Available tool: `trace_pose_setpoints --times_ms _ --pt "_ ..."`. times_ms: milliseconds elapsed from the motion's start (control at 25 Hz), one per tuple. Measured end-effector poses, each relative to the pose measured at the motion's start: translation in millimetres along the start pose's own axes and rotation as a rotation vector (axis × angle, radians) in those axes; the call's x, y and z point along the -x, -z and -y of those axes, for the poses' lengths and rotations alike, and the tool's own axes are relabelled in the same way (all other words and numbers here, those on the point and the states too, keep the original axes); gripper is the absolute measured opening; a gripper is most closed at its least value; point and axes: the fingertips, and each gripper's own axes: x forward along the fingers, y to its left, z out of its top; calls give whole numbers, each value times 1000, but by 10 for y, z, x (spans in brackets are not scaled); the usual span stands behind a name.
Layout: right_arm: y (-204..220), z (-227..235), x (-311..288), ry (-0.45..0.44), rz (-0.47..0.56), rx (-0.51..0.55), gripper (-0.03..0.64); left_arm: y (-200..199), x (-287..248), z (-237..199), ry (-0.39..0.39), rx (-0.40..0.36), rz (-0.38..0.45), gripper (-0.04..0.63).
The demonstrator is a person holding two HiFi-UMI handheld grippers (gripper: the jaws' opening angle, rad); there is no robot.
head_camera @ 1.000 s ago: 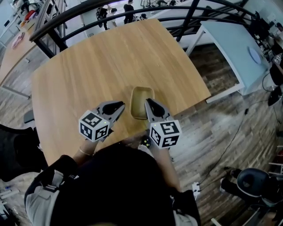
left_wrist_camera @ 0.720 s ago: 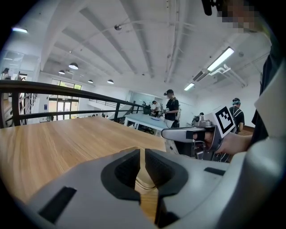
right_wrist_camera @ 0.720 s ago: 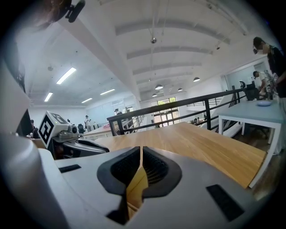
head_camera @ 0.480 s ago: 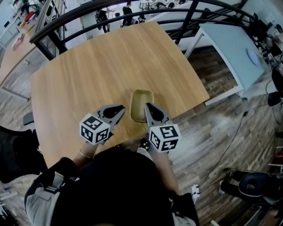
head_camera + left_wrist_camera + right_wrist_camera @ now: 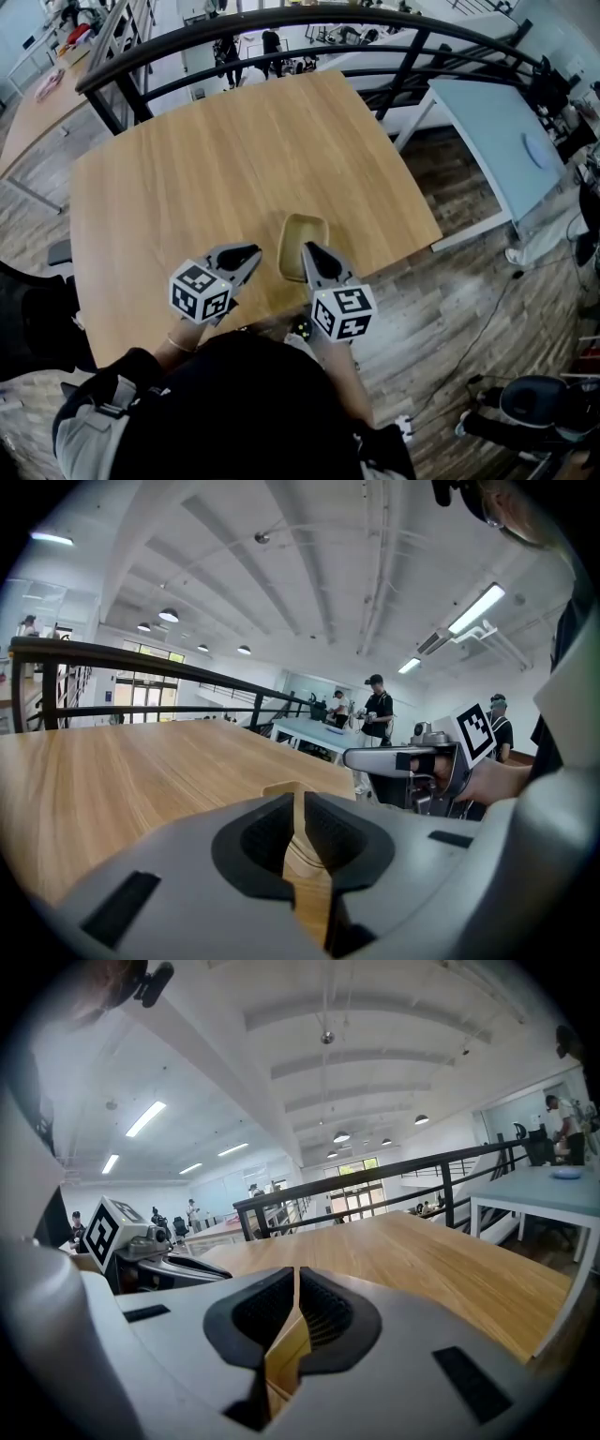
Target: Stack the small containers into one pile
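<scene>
- Tan container (image 5: 302, 230), count one seen: a small rounded-rectangular tub, open side up, on the near part of the table between the two grippers. Whether others are nested inside cannot be told.
- Right gripper (image 5: 307, 247), count one: its jaws are pressed together, with the tip over the tub's near edge. In its own view the tub's tan wall shows in the hollow behind the pads. Whether the wall is pinched cannot be told.
- Left gripper (image 5: 251, 253), count one: its jaws are drawn to a thin slit with nothing clamped. It sits just beside the tub's left side, apart from it.
- Marker cubes, count two: one on each gripper's rear end, left (image 5: 200, 292) and right (image 5: 342, 312).
- Wooden table (image 5: 216, 159), count one: light oak grain.
- Black railing (image 5: 281, 19), count one, curving beyond the far edge.
- Pale blue table (image 5: 487, 122), count one, to the right, over dark plank floor (image 5: 469, 281).
- Change since a second ago: tub, grippers and table all sit lower in the head view. The grippers keep their places beside the tub, and both remain closed.
</scene>
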Motion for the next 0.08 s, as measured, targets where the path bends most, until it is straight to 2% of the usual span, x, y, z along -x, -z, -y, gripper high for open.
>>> trace_pose_setpoints --times_ms 80 --pt "9 -38 -35 -7 -5 1 34 12 36 -43 -8 4 -1 48"
